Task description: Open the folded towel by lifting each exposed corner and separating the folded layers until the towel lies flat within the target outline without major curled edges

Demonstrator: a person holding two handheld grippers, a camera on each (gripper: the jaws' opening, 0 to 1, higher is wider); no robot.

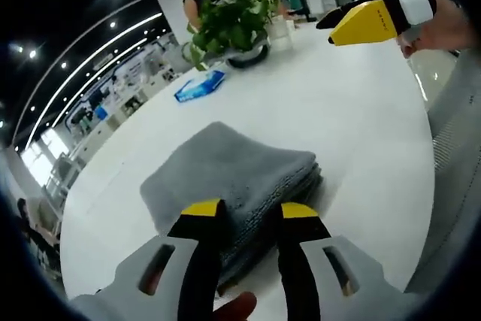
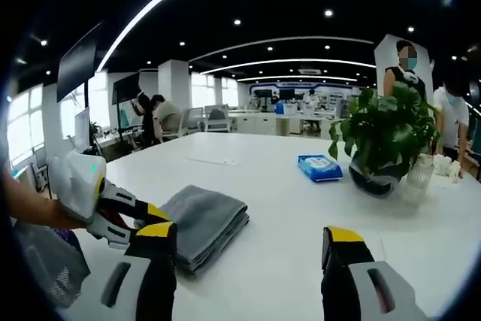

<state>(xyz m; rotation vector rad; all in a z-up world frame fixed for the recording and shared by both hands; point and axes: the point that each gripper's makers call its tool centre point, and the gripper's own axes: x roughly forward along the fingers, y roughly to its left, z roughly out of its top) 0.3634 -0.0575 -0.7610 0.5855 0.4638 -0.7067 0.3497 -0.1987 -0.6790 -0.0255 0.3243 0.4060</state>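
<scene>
White table (image 1: 361,125) | towel (image 1: 225,178) lying fully folded — unfolding not begun | left gripper (image 1: 252,212) closing narrow at its edge | right gripper (image 2: 252,234) hovering wide — holding nothing

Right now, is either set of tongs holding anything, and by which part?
Nothing is clearly held. The left tongs are open at the near edge of the folded grey towel, not closed on it. The right tongs are open over the bare white table.

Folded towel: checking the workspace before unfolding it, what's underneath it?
The folded towel rests on the bare white table. Whatever lies directly beneath it, any target outline included, is covered and cannot be seen.
</scene>
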